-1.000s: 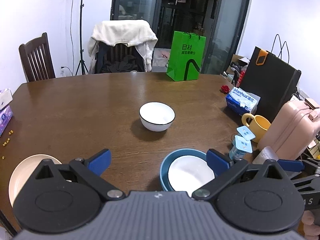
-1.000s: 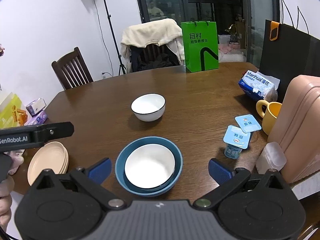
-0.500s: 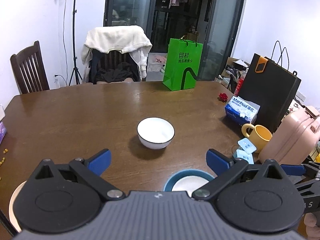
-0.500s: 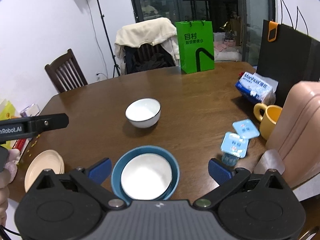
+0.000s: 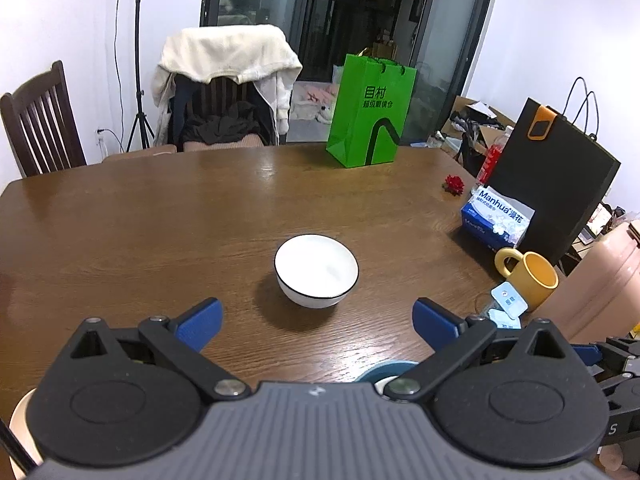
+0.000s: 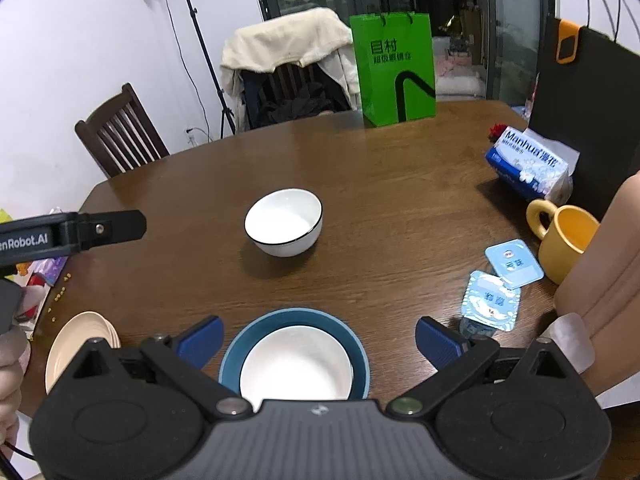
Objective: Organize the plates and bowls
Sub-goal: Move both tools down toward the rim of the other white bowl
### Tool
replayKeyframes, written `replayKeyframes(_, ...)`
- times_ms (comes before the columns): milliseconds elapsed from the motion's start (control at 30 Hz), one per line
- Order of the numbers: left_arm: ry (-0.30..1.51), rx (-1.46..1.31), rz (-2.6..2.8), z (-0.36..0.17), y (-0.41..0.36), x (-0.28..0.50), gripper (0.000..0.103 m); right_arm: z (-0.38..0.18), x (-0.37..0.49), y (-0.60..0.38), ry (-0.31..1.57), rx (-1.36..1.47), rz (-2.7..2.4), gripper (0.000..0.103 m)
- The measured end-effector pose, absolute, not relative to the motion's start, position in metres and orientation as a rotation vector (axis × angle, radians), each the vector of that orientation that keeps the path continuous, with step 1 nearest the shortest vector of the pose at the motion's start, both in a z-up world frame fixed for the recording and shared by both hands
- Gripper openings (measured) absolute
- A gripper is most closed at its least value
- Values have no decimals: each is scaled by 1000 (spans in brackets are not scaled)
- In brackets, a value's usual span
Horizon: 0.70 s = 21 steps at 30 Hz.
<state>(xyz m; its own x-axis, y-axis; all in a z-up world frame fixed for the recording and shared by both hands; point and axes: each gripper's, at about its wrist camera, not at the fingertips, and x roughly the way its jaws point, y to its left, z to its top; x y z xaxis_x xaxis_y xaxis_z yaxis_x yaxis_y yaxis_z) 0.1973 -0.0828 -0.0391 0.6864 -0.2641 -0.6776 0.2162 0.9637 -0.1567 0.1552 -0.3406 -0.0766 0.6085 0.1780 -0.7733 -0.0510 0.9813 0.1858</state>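
A white bowl with a dark rim (image 5: 316, 270) (image 6: 284, 222) stands alone mid-table. Nearer me, a second white bowl (image 6: 296, 362) is nested inside a blue bowl (image 6: 294, 318); the left wrist view shows only a sliver of the blue bowl (image 5: 380, 368). A stack of beige plates (image 6: 78, 342) lies at the front left, with just its edge (image 5: 22, 420) showing in the left wrist view. My left gripper (image 5: 316, 318) is open, above the table just short of the lone bowl. My right gripper (image 6: 318, 338) is open over the nested bowls, holding nothing.
At the right stand a yellow mug (image 6: 566, 242), yogurt cups (image 6: 490, 300), a tissue pack (image 6: 528, 162), a black bag (image 5: 550, 172) and a pink case (image 5: 604, 280). A green bag (image 5: 370, 114) is at the far edge. Chairs are behind the table.
Both grippers have pulled back and tilted up, so the nested bowls have slid towards the bottom of each view. The lone bowl now lies just ahead of the left fingers. Nothing was grasped.
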Motion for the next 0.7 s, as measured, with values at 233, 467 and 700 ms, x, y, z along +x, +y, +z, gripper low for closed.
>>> replayKeyframes(233,810,-69,-270,-47,-75,221,103,-87,177,-335,979,143,123,102)
replayKeyframes(467,852,-60,-272,-57,-72,243,103,-93,198,-328,1019,116,107,102)
replayKeyframes(700,885,-62,-281,-66,-69,265,103,-95,228,-324,1037,134,97,102)
